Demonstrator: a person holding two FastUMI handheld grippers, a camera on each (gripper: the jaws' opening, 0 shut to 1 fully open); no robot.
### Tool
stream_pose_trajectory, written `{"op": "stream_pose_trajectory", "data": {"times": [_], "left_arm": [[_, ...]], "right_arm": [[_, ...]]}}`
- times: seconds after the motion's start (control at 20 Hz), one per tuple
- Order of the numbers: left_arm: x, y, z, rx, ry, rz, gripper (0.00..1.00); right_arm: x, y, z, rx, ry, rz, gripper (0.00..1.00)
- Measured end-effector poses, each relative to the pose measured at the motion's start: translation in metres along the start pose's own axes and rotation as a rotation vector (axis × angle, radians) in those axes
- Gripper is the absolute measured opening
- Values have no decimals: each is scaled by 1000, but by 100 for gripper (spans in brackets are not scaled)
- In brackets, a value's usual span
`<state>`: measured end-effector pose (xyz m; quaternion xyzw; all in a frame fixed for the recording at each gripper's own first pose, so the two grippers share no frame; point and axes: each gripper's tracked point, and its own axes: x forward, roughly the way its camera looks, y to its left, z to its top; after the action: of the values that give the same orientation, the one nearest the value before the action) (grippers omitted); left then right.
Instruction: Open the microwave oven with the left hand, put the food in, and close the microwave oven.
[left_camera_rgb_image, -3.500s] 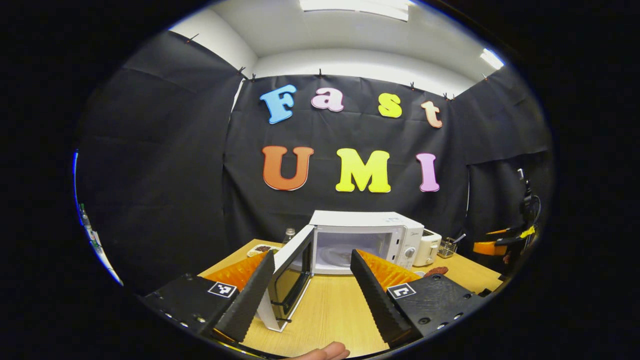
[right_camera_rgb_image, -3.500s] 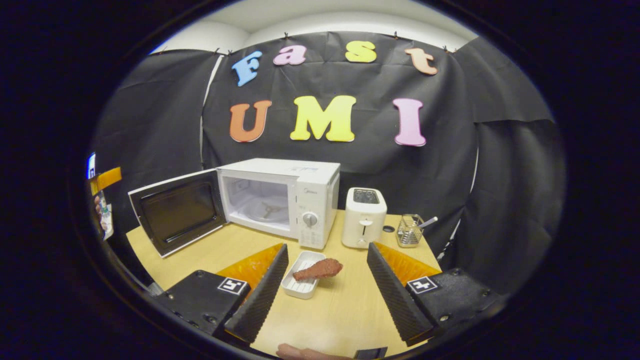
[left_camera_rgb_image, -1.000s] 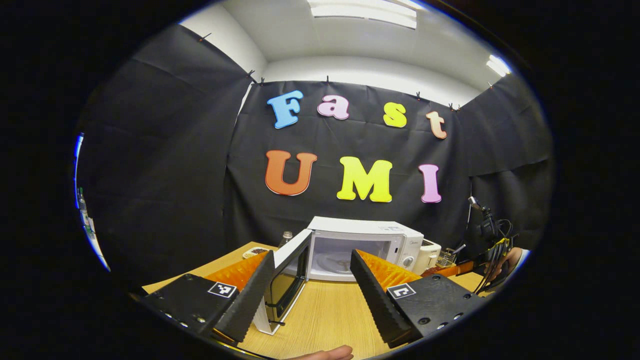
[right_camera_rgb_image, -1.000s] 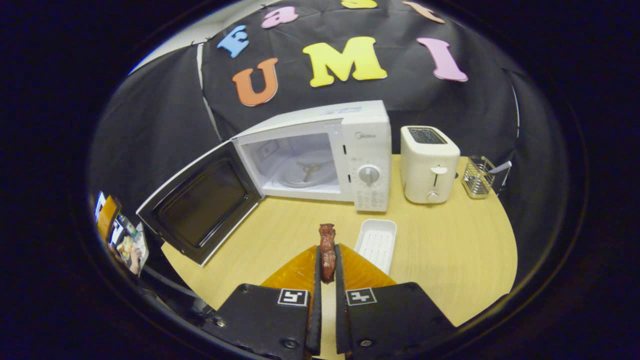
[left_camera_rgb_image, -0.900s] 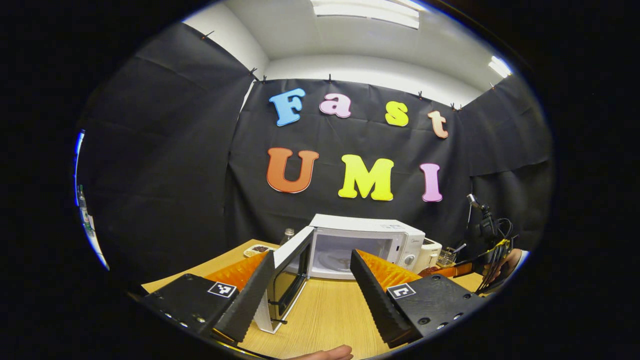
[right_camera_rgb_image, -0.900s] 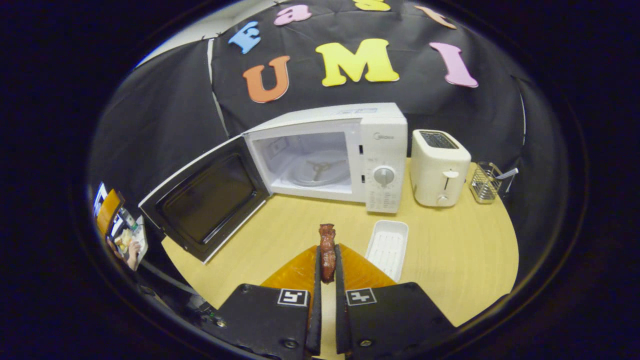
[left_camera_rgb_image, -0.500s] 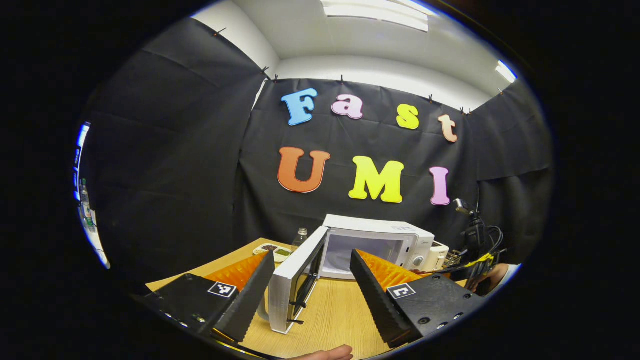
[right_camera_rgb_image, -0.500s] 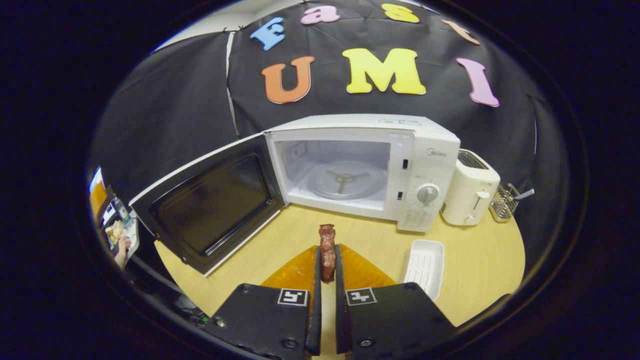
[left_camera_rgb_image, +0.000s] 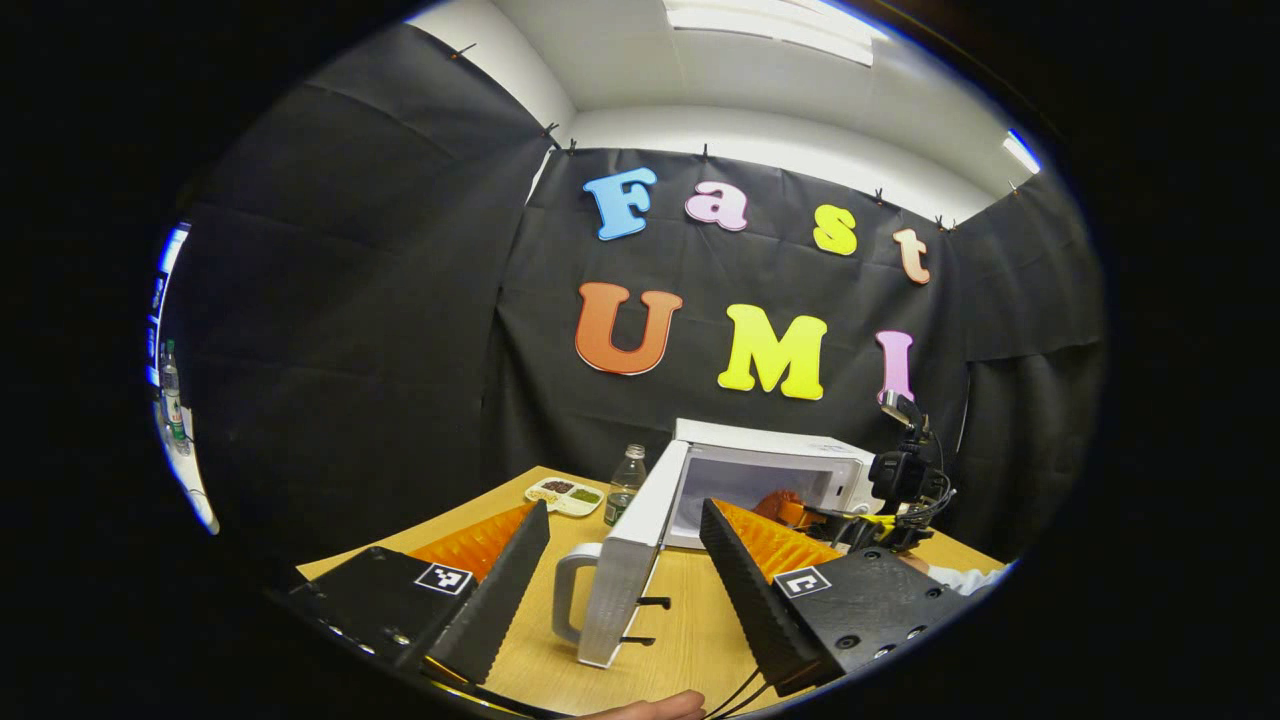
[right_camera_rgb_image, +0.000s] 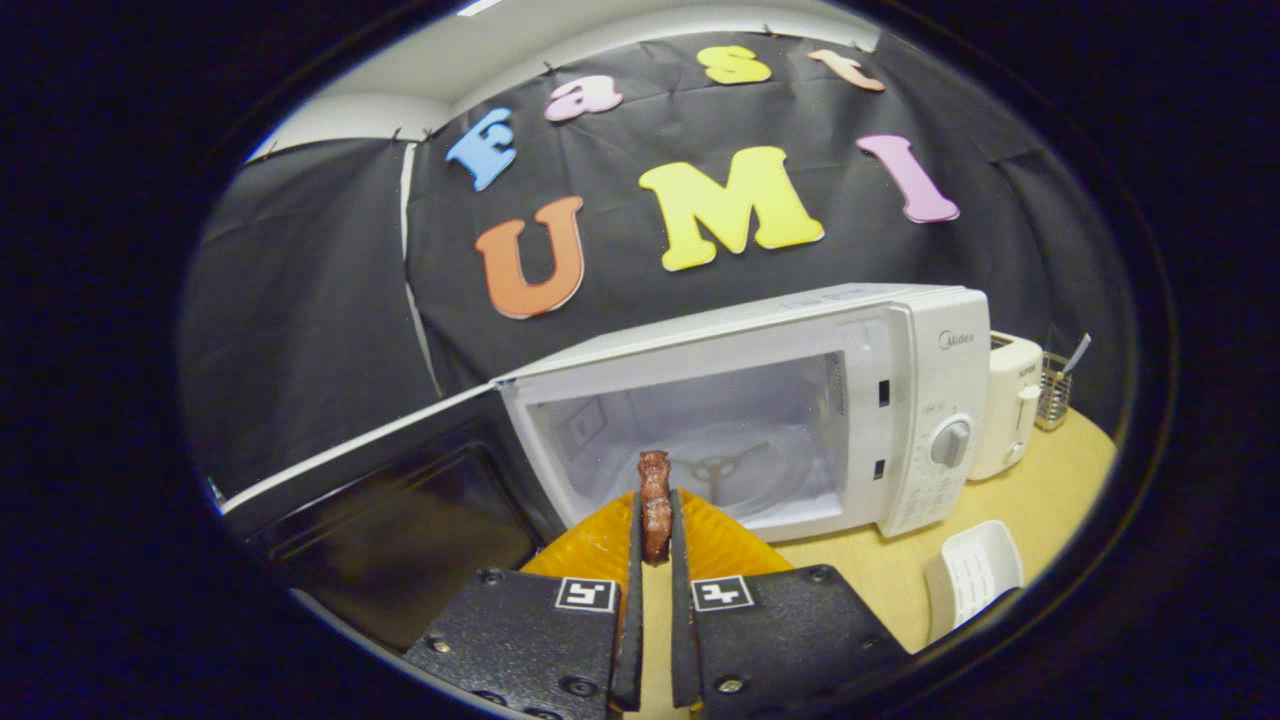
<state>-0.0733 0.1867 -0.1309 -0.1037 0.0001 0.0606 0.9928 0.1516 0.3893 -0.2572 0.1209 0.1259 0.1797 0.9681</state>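
Observation:
The white microwave (right_camera_rgb_image: 900, 400) stands on the wooden table (right_camera_rgb_image: 860, 570) with its door (right_camera_rgb_image: 390, 500) swung wide open to the left. My right gripper (right_camera_rgb_image: 654, 505) is shut on a brown piece of food (right_camera_rgb_image: 654, 470), held at the mouth of the cavity in front of the turntable (right_camera_rgb_image: 735, 460). In the left gripper view the door (left_camera_rgb_image: 625, 560) is edge-on, handle (left_camera_rgb_image: 562, 600) to its left. My left gripper (left_camera_rgb_image: 625, 515) is open and holds nothing, with the door edge seen between its fingers farther off. The right gripper (left_camera_rgb_image: 790, 505) reaches into the microwave (left_camera_rgb_image: 770, 465).
A white toaster (right_camera_rgb_image: 1010, 400) and a wire basket (right_camera_rgb_image: 1055, 395) stand right of the microwave. An empty white tray (right_camera_rgb_image: 975, 580) lies on the table at the front right. A bottle (left_camera_rgb_image: 625, 480) and a small divided dish (left_camera_rgb_image: 565, 492) sit behind the door.
The right gripper has carried the food from over the table up to the microwave's opening. The left gripper has shifted left, so the door now shows edge-on.

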Motion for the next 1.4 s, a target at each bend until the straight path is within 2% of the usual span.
{"op": "stream_pose_trajectory", "data": {"times": [0.15, 0.25, 0.35, 0.5, 0.65, 0.85, 0.9, 0.95, 1.0, 1.05, 1.15, 1.2, 1.3, 1.4], "left_arm": [[1, 10, -1, 16, -4, 11, 93], [3, 10, -4, 3, 5, -1, 93], [3, 10, -5, -15, 11, -12, 93], [3, 12, -6, -15, 13, -13, 94], [3, 11, -12, -2, 27, -9, 93], [4, 12, -17, 8, 41, -4, 94], [4, 13, -18, 3, 42, -2, 94], [5, 13, -19, -3, 46, -3, 94], [6, 12, -20, -8, 49, -5, 94], [6, 12, -21, -11, 52, -6, 94], [7, 15, -23, -10, 54, 1, 94], [6, 14, -25, -12, 58, 0, 94], [5, 12, -26, -19, 64, -5, 94], [2, 12, -24, -19, 61, -5, 94]], "right_arm": [[37, -2, 11, 151, -129, -30, 14], [58, -11, 12, 247, -171, -77, 14], [80, -21, 4, 313, -173, -138, 14], [112, -29, -8, 399, -165, -176, 14], [142, -39, -27, 502, -89, -222, 15], [153, -46, -30, 515, -93, -234, 16], [153, -46, -30, 514, -95, -235, 7], [153, -47, -31, 507, -91, -240, 7], [154, -47, -31, 503, -92, -244, 17], [154, -47, -32, 472, -75, -260, 17], [147, -68, -41, 326, -22, -379, 23], [143, -75, -41, 249, -17, -425, 49], [144, -68, -27, 134, -51, -428, 100], [138, -57, -18, 80, -53, -398, 100]]}}
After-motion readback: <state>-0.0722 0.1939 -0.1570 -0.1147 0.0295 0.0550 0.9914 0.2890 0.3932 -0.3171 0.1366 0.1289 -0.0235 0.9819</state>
